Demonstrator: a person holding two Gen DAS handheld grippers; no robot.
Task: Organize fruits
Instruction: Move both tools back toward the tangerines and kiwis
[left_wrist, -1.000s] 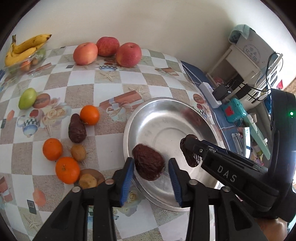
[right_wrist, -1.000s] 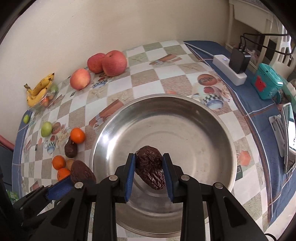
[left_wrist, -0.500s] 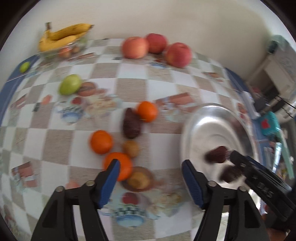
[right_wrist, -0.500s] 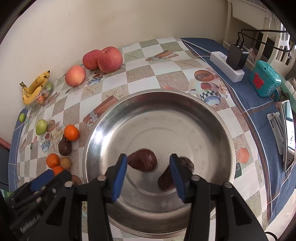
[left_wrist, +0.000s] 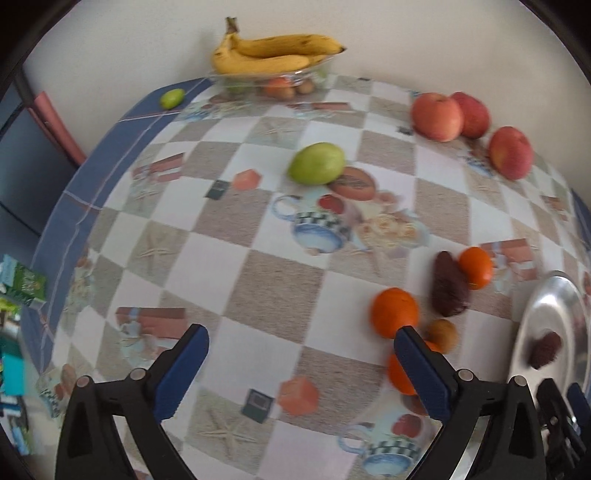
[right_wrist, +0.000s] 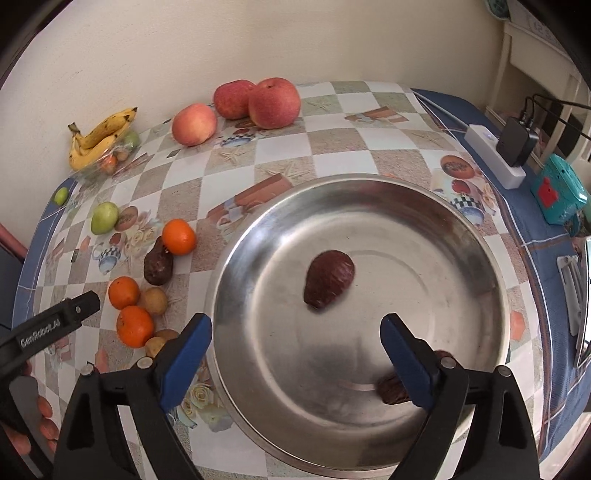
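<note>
A steel bowl (right_wrist: 461, 258) holds two dark brown fruits: one (right_wrist: 328, 278) in its middle, one (right_wrist: 391, 389) partly hidden behind my right finger. My right gripper (right_wrist: 295, 354) is open and empty above the bowl's near side. My left gripper (left_wrist: 301, 369) is open and empty over the checkered cloth, left of the bowl (left_wrist: 546, 299). Close to its right finger lie three oranges (left_wrist: 394, 312), a dark brown fruit (left_wrist: 448, 284) and a small brown fruit (left_wrist: 441, 332). A green fruit (left_wrist: 316, 163) lies farther back.
Three apples (right_wrist: 273, 101) sit by the wall. A glass dish with bananas (left_wrist: 273, 55) stands at the back; a small lime (left_wrist: 171, 98) lies near it. A power strip (right_wrist: 495, 162) and a teal box (right_wrist: 557, 194) are at the right edge.
Both grippers let go of their dark fruits into the bowl and opened wide. The left gripper swung left, away from the bowl, over the loose fruits.
</note>
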